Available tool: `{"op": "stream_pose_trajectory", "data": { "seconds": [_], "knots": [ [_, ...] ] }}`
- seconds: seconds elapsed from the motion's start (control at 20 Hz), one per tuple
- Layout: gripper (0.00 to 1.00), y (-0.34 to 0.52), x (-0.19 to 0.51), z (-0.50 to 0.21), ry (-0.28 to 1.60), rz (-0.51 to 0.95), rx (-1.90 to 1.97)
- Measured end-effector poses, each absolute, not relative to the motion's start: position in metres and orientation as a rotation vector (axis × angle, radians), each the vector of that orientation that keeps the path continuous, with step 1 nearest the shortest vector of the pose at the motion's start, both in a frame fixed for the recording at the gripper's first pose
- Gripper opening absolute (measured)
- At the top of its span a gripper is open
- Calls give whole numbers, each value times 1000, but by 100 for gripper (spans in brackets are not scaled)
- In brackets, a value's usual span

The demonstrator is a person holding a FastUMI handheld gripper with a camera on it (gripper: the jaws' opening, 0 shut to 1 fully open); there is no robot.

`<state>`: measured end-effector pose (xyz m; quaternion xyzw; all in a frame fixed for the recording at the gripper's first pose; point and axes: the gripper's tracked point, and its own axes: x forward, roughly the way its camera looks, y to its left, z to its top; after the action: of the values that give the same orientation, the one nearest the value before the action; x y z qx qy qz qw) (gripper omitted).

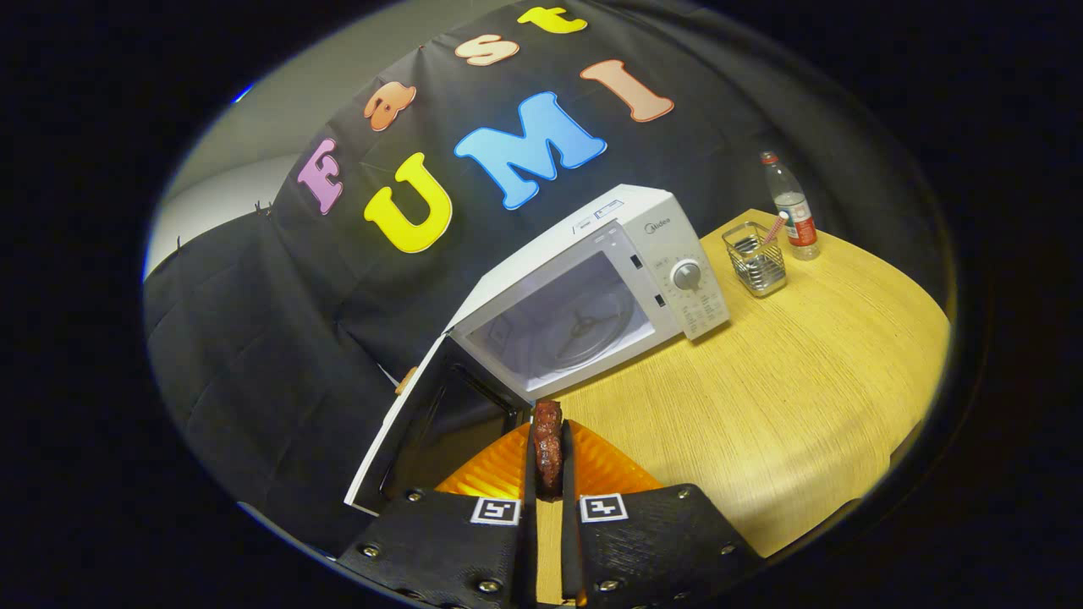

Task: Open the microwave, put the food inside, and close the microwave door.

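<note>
Hand-held gripper nearly closed, both fingers clamping meat piece.

You have a glossy dark-red piece of food pinched between the closed fingers of the gripper, above a matt light-wood-grain table, facing a smooth white microwave with a shiny dark door, near a wire-metal basket and clear plastic bottle.
</note>
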<state>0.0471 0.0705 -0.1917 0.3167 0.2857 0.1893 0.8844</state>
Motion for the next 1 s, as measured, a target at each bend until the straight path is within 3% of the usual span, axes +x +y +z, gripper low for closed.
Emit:
{"op": "stream_pose_trajectory", "data": {
  "seconds": [0.4, 1.0],
  "knots": [
    [11, 107, 122, -189, 539, 445, 654],
    [11, 146, 204, -240, 519, 422, 568]
  ]
}}
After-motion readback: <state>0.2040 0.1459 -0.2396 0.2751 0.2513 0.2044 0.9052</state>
